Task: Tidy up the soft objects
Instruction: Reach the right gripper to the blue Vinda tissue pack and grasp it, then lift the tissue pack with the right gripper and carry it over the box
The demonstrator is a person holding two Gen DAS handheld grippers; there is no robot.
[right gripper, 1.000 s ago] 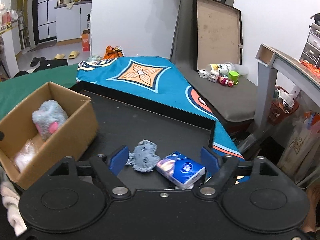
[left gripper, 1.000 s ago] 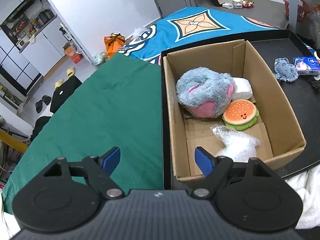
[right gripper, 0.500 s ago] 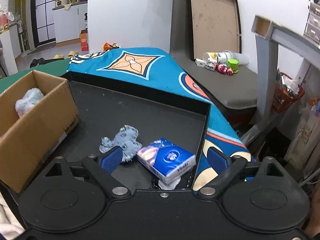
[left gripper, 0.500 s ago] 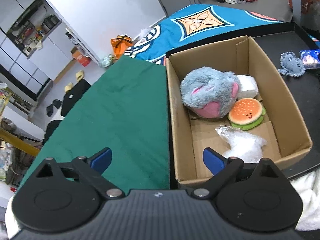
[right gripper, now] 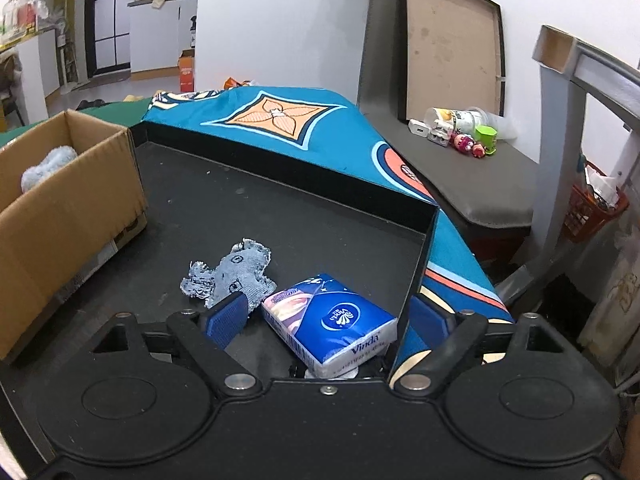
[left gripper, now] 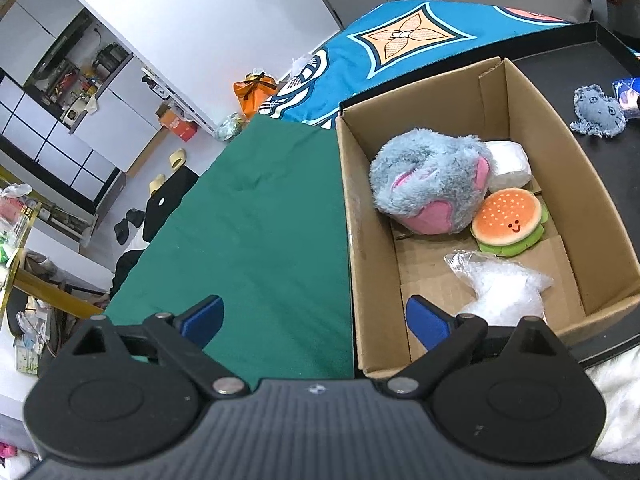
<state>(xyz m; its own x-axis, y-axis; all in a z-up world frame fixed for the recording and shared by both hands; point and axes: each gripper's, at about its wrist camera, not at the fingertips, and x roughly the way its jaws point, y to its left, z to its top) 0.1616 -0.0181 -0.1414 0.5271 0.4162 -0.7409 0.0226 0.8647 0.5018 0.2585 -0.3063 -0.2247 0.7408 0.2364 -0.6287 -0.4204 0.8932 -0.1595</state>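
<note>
A cardboard box [left gripper: 592, 184] sits on a black tray and holds a grey-pink plush [left gripper: 432, 184], a burger plush [left gripper: 508, 222], a white packet [left gripper: 508, 160] and a clear plastic bag [left gripper: 504, 284]. My left gripper [left gripper: 314, 320] is open and empty, above the box's near left corner. My right gripper [right gripper: 324, 320] is open, its fingers either side of a blue tissue pack [right gripper: 332, 324] in the tray's corner. A small denim plush [right gripper: 232, 276] lies just left of the pack, also showing in the left wrist view [left gripper: 598, 114].
The black tray [right gripper: 280, 216] has a raised rim [right gripper: 416, 276] right beside the tissue pack. A green cloth [left gripper: 256, 232] lies left of the box, a blue patterned cloth [right gripper: 280, 120] behind. A grey bench [right gripper: 480, 176] with small items stands at right.
My right gripper has moved forward and down so the tissue pack now lies between its fingers. My left gripper has opened wider and drawn back a little from the box.
</note>
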